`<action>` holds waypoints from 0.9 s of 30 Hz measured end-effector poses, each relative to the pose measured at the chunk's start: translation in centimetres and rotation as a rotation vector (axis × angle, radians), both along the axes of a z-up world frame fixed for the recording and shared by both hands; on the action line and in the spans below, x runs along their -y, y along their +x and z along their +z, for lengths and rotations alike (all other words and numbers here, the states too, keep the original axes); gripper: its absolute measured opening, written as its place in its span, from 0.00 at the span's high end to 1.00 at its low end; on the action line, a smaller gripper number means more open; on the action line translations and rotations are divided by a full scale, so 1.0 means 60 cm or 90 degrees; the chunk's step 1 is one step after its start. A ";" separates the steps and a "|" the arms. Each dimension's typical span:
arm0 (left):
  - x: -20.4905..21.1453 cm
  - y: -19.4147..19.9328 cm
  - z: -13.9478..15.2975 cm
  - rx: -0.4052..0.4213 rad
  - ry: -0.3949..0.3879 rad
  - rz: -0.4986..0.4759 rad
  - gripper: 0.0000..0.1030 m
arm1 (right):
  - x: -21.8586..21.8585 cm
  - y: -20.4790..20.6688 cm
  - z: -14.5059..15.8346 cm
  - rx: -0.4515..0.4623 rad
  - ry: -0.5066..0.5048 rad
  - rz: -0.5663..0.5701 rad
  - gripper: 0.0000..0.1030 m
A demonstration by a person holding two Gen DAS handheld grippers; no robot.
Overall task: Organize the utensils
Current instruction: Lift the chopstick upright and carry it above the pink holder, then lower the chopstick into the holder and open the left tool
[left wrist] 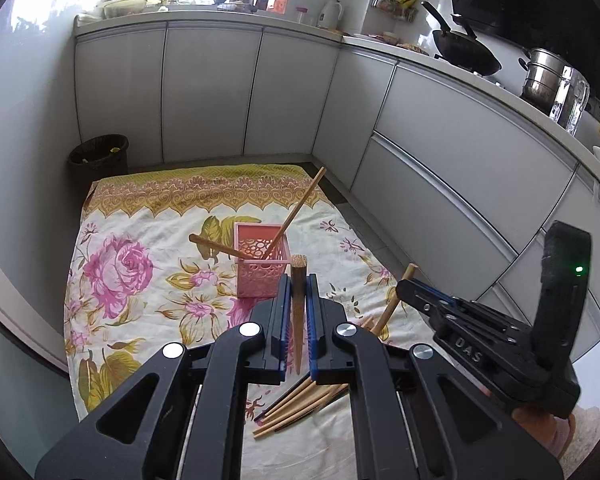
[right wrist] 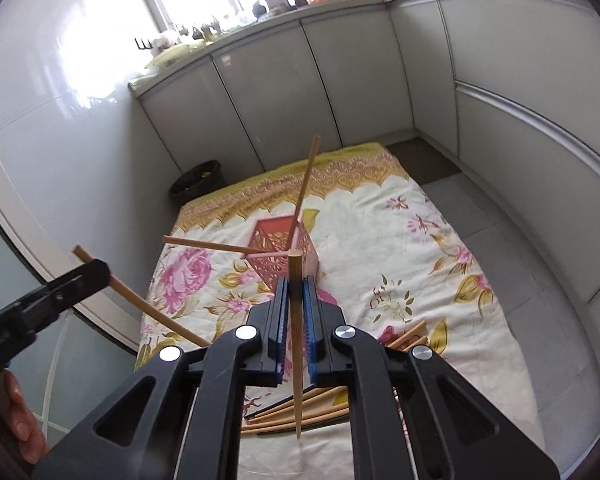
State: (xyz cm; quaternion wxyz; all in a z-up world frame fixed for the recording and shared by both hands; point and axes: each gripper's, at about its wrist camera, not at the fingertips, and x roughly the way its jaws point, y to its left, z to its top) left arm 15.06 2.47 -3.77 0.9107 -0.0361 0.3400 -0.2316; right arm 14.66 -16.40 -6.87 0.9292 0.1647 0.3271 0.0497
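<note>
On the floral cloth (left wrist: 112,320) stands a pink perforated holder (left wrist: 262,266) with two wooden chopsticks (left wrist: 296,208) leaning out of it. My left gripper (left wrist: 299,284) is shut on a wooden chopstick (left wrist: 298,328), held just short of the holder. At the right, my right gripper (left wrist: 405,286) is shut on another chopstick (left wrist: 388,312). In the right wrist view, the right gripper (right wrist: 296,284) clamps its chopstick (right wrist: 297,360) in front of the holder (right wrist: 296,240). The left gripper (right wrist: 98,272) shows at the left with its chopstick (right wrist: 152,310). Several loose chopsticks (left wrist: 300,404) (right wrist: 300,412) lie on the cloth beneath.
A black waste bin (left wrist: 99,156) stands at the cloth's far left corner. Grey cabinets (left wrist: 208,88) wall in the back and right. The counter carries a wok (left wrist: 466,50) and a steel pot (left wrist: 542,78). A person's hand (right wrist: 20,420) shows at the lower left.
</note>
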 end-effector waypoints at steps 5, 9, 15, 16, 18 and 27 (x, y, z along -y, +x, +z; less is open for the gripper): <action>0.017 0.011 0.052 0.039 0.004 0.016 0.94 | 0.001 -0.016 0.096 0.078 -0.009 0.006 0.92; 0.026 0.042 0.097 0.079 0.005 0.048 0.94 | 0.011 -0.002 0.166 0.137 -0.023 -0.003 0.92; 0.030 0.108 0.132 0.113 -0.002 0.106 0.94 | 0.038 0.048 0.220 0.183 -0.022 -0.022 0.92; 0.031 0.120 0.133 0.113 -0.006 0.113 0.94 | 0.042 0.057 0.222 0.186 -0.017 -0.025 0.92; 0.035 0.142 0.130 0.118 -0.003 0.131 0.94 | 0.050 0.078 0.218 0.183 -0.010 -0.027 0.92; 0.051 0.232 0.033 0.044 0.017 0.155 0.70 | 0.057 0.143 0.164 0.153 0.004 -0.030 0.92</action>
